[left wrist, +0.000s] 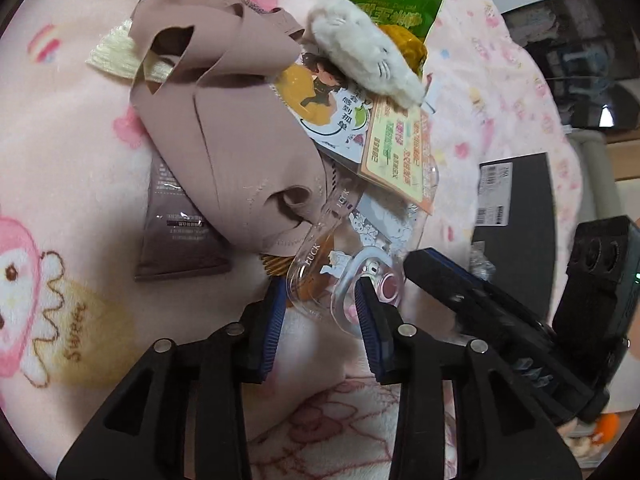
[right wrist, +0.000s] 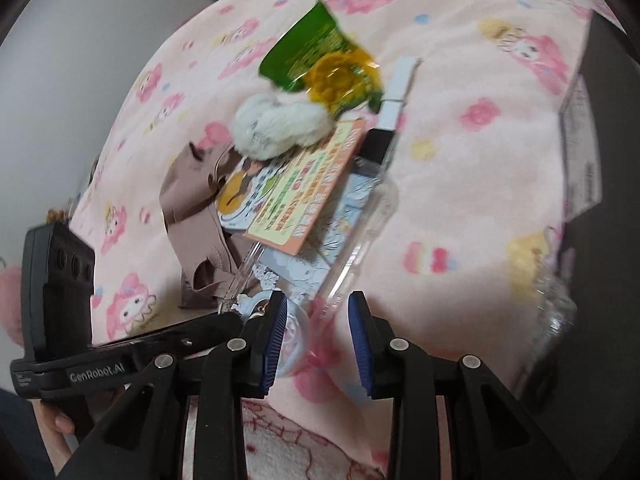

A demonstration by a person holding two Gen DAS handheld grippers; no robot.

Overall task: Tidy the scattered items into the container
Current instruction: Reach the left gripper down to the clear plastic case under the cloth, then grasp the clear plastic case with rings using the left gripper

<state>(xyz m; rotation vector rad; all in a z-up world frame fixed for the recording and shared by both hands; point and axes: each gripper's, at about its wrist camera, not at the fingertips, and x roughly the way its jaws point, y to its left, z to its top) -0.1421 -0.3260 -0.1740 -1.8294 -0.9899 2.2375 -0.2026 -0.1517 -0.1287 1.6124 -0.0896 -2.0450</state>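
Both tools sit nearest. My left tool (left wrist: 320,300) stands part open, straddling the clear container's (left wrist: 320,256) near rim. My right tool (right wrist: 318,312) is part open astride its edge (right wrist: 360,236); whether either presses, I cannot tell. Container lies on the pink blanket (left wrist: 72,152), heaped with cloth (left wrist: 248,152) and plush toy (left wrist: 368,52).

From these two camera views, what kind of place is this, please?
Probably a bedroom at home: everything lies on a soft pink cartoon blanket, as on a bed, with a white plush toy, a mauve garment and a green snack packet.
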